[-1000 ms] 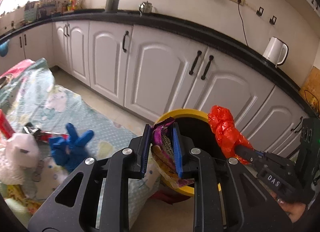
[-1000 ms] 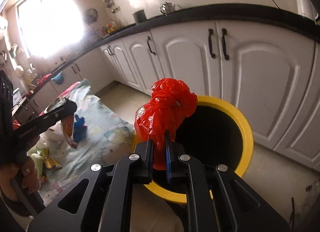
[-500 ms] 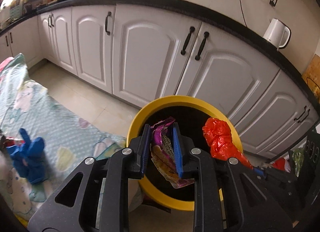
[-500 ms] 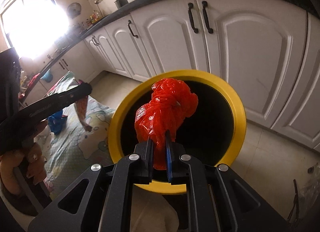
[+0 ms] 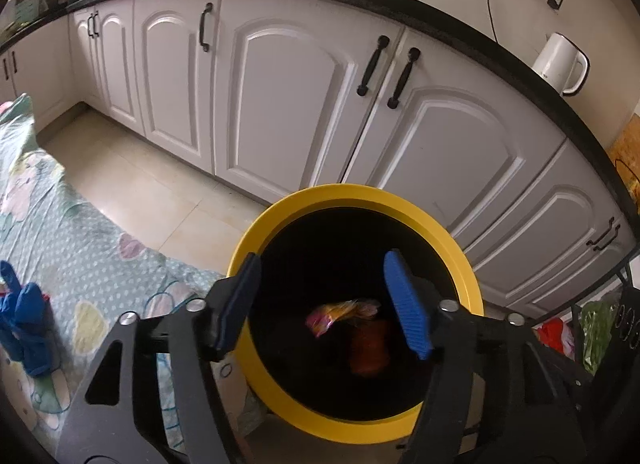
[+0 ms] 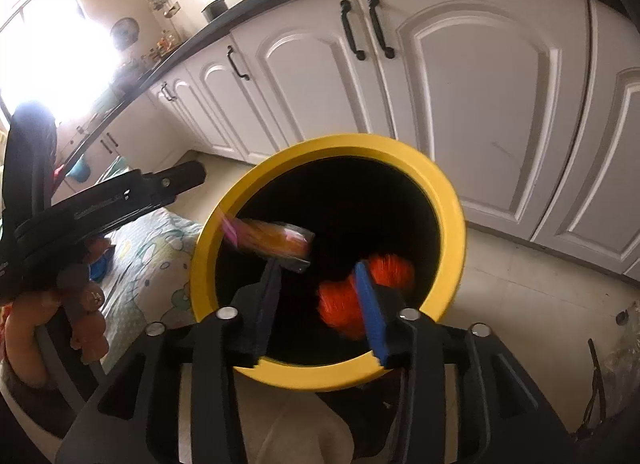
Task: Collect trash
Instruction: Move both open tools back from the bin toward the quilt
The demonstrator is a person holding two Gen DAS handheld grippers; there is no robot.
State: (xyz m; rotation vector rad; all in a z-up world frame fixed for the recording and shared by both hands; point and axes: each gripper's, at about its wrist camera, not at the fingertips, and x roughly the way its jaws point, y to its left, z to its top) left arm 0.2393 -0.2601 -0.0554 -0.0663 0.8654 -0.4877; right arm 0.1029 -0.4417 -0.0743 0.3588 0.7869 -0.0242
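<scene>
my left gripper [image 5: 322, 304] has just spread its jaws over the yellow-rimmed bin [image 5: 280, 219], and nothing sits between them. the snack wrapper [image 5: 340, 314], pink and orange, shows inside the bin's dark mouth, near its left edge, blurred. my right gripper [image 6: 320, 304] has just been opening too; the red plastic bag [image 6: 384, 268], crumpled and smeared by blur, lies partly behind the blue right pad, so i cannot tell whether it touches. the bin's bottom is too dark to make out.
</scene>
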